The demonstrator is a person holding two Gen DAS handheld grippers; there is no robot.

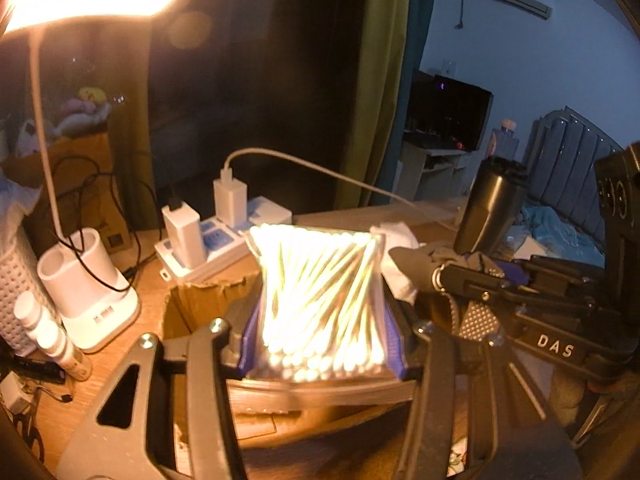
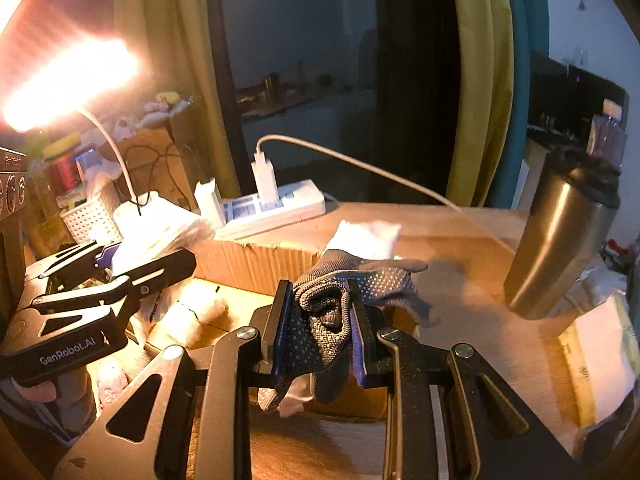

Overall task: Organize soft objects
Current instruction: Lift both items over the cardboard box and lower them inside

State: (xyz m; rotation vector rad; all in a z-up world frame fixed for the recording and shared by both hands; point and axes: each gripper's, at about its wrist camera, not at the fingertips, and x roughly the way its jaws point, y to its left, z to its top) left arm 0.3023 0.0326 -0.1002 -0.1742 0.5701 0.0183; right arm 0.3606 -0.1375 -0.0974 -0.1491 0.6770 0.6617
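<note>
My left gripper (image 1: 320, 320) is shut on a clear pack of cotton swabs (image 1: 320, 300), held above an open cardboard box (image 1: 200, 296). It also shows in the right wrist view (image 2: 132, 264) at the left. My right gripper (image 2: 320, 312) is shut on a grey dotted work glove (image 2: 340, 300), above the box's right part. In the left wrist view the right gripper (image 1: 472, 280) comes in from the right with the glove (image 1: 480, 262). A white cloth (image 2: 368, 236) lies on the desk beyond the glove. Pale soft items (image 2: 192, 312) lie inside the box.
A steel tumbler (image 2: 560, 240) stands at the right. A white power strip (image 2: 272, 208) with chargers and a cable sits behind the box. A lit desk lamp base (image 1: 88, 292), a white basket (image 1: 16, 280) and small bottles (image 1: 52, 336) stand at the left.
</note>
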